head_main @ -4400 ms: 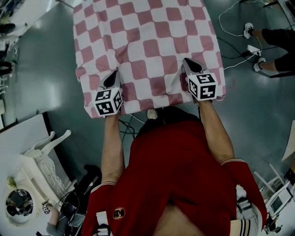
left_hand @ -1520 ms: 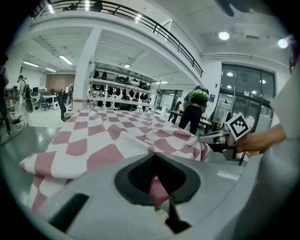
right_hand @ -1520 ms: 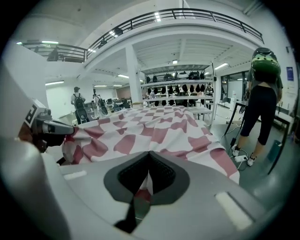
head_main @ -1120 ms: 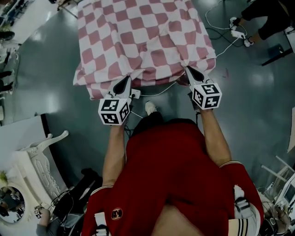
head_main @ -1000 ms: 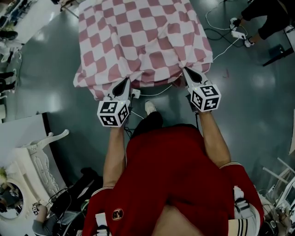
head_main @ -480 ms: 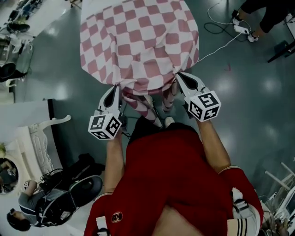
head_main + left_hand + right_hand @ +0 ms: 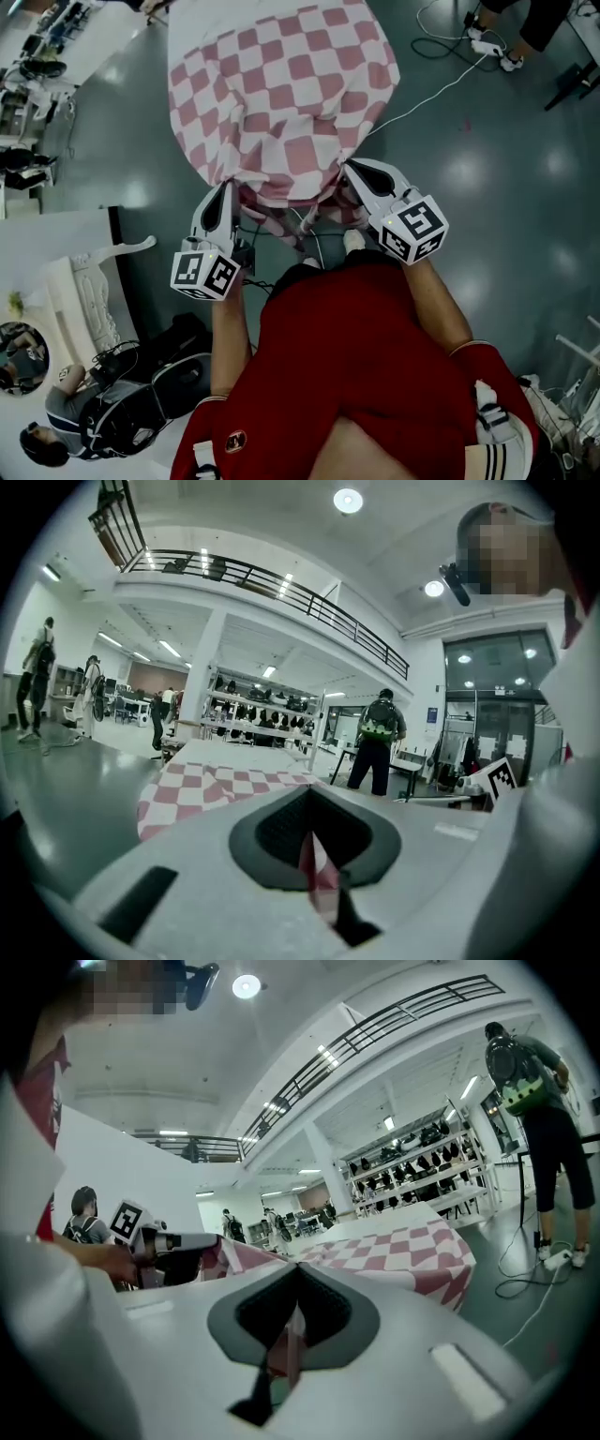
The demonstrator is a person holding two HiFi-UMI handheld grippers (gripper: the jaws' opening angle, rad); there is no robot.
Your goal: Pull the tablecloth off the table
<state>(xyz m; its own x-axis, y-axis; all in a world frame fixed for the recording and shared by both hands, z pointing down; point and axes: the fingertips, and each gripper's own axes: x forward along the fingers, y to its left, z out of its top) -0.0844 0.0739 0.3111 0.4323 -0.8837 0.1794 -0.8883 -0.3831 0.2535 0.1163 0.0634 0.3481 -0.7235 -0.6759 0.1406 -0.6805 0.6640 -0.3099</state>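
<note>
Item: tablecloth (image 7: 291, 94), pink-and-white check.
Location: runs from the far table (image 7: 239, 755) toward the person, with the near edge sagging between the claws.
Left gripper (image 7: 226, 187): jaws pressed together, pinching the near-left hem.
Right gripper (image 7: 349, 171): likewise (near-right hem).
Grey floor (image 7: 487, 187) beneath.

We see a white cable (image 7: 431, 89) trailing across the glossy grey floor (image 7: 525, 206) at upper right, an ornate white chair (image 7: 89, 300) at left, and a person (image 7: 98, 422) in the lower left corner.
</note>
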